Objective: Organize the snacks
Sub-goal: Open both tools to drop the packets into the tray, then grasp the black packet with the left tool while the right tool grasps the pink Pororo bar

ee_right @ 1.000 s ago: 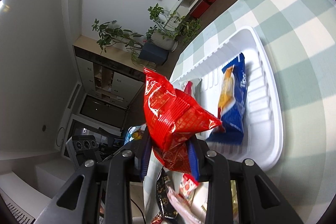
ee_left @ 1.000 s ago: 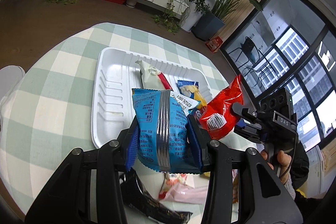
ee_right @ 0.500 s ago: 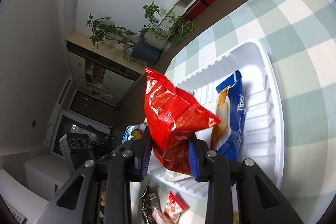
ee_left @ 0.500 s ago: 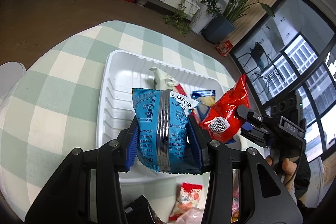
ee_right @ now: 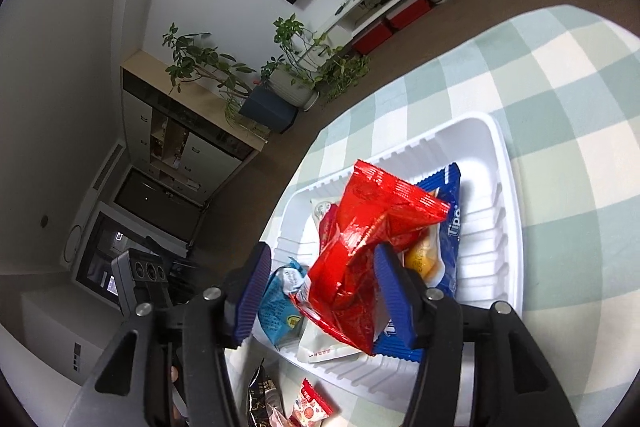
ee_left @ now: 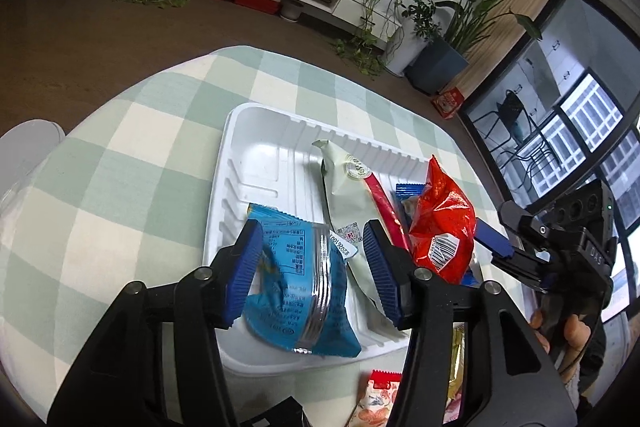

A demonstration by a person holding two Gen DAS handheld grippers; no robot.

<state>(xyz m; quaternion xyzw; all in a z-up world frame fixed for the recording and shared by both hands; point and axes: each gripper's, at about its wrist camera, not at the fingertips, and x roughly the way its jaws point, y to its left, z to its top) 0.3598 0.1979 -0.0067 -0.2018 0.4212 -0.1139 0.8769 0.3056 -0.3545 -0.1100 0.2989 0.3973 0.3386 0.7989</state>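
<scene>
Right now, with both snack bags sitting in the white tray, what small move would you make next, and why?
Probably lift both grippers straight back. The left gripper and right gripper have just been opening; the light blue packet and red bag lie loose in the tray, and more snacks wait outside.

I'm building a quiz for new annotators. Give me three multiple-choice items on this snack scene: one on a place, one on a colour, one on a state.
1. Where does the light blue packet lie?
A on the floor
B in the white tray
C on a chair

2. What colour is the packet between the right gripper fingers?
A red
B green
C black

3. How does the left gripper stand?
A clamped on a packet
B out of view
C open, pads off the packet

Key: 1 B, it rests against the tray's near wall. 2 A, the red packet is glossy red. 3 C, gaps show beside both pads.
</scene>
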